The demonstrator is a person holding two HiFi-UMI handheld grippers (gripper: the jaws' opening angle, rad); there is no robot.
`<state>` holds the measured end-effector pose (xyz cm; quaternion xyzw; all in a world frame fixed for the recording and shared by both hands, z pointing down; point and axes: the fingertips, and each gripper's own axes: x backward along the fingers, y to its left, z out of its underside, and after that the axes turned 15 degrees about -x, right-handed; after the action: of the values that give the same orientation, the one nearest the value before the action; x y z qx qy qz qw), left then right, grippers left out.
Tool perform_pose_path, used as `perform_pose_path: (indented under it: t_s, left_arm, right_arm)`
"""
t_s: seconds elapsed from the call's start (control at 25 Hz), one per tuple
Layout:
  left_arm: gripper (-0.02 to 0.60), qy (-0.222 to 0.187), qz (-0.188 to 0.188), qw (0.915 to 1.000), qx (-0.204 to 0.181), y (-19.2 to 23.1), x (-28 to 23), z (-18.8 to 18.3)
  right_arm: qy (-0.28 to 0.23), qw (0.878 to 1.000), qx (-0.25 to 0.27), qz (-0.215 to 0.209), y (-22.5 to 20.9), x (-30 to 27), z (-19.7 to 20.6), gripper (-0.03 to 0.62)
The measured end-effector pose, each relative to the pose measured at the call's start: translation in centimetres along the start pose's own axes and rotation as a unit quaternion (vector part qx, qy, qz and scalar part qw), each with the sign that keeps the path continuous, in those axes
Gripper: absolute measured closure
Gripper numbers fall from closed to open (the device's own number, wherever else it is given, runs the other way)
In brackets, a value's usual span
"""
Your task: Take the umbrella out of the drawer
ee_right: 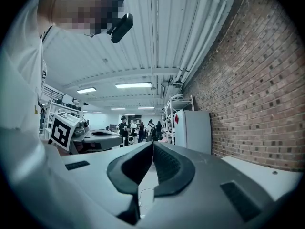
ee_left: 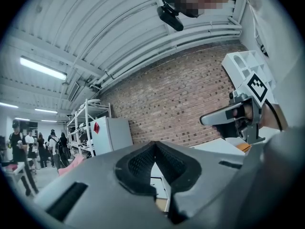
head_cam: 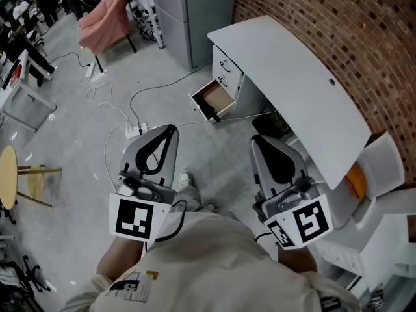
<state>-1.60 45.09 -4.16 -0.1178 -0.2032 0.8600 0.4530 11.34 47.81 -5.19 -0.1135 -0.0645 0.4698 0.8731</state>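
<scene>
A white drawer unit stands under the white desk, and its lowest drawer is pulled open over the floor. The drawer's inside shows brown; I cannot make out an umbrella in it. Both grippers are held level in front of the person, well short of the drawer. My left gripper is shut, its tips meeting with nothing between them. My right gripper is also shut and empty. Each gripper shows in the other's view.
White cables and a power strip lie on the floor left of the drawer. A wooden stool stands far left. A pink-draped chair and a grey cabinet are behind. White boxes sit at right by the brick wall.
</scene>
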Motion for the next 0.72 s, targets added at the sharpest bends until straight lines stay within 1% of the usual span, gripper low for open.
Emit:
perform_pose_path:
  t_s: [0.16,0.32,0.52,0.6,0.72]
  left_arm:
    - [0.574,0.004,-0.008,0.9999,0.004,0.6,-0.5,1.1]
    - [0.574,0.006,-0.008,0.9999,0.005,1.2,-1.7,2.5]
    - [0.574,0.003,0.006,0.9999,0.011,2.0,-4.0,4.2]
    - [0.574,-0.001,0.008,0.9998,0.018,2.8,-5.1,4.6]
    - [0.574,0.006,0.007,0.9998,0.016,4.0,-6.7,5.9]
  right_arm:
    - [0.006,1.0,0.001,-0.007,-0.3,-1.4,0.6,0.586]
    - [0.008,1.0,0.002,-0.011,-1.0,-3.1,1.4,0.586]
    - [0.008,1.0,-0.005,0.005,-2.8,-5.6,2.1,0.586]
    - [0.014,1.0,-0.004,0.007,-3.6,-6.8,2.3,0.586]
    - [0.026,1.0,-0.003,0.007,-4.4,-8.9,2.7,0.586]
